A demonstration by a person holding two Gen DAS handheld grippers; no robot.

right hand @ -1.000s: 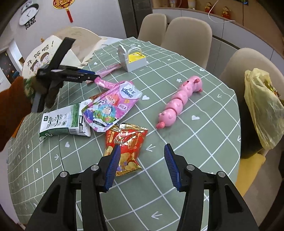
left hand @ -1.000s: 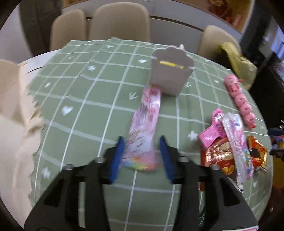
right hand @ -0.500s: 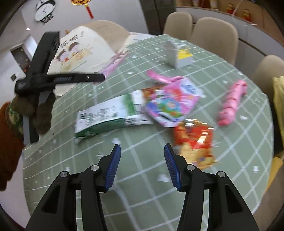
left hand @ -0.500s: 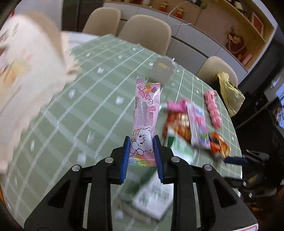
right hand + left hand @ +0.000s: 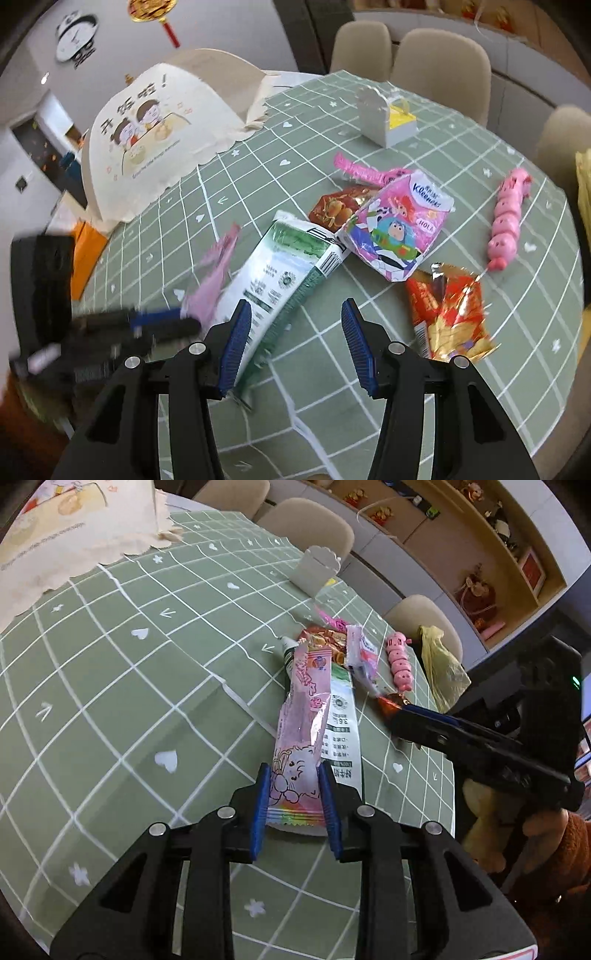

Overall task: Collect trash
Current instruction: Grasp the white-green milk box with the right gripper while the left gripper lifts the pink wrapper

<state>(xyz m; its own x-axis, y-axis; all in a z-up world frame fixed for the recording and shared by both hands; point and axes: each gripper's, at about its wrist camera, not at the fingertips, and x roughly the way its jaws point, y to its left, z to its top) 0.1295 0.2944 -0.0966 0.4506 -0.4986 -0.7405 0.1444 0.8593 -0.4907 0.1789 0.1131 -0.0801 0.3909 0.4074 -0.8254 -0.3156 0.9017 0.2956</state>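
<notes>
My left gripper [image 5: 294, 806] is shut on the lower end of a long pink snack wrapper [image 5: 301, 731] and holds it above the table; it shows blurred in the right wrist view [image 5: 216, 280]. Under it lies a white and green milk carton [image 5: 341, 720] [image 5: 284, 273]. My right gripper [image 5: 293, 339] is open, empty, low over the near end of the carton. Beyond lie a pink Kleenex tissue pack [image 5: 399, 229], a red and gold snack bag [image 5: 450, 314], a red packet [image 5: 340, 208] and a pink wrapper [image 5: 365, 171].
A green checked cloth [image 5: 517, 332] covers the round table. A pink caterpillar toy [image 5: 508, 218] lies at the right. A white box with a yellow insert [image 5: 384, 114] stands at the back. A cream food cover [image 5: 155, 136] sits at the left. Chairs ring the table; a yellow bag [image 5: 441, 664] hangs on one.
My left gripper closed on the pink wrapper, lifted it and carried it over the milk carton. My right gripper swung left from the red and gold bag to the carton.
</notes>
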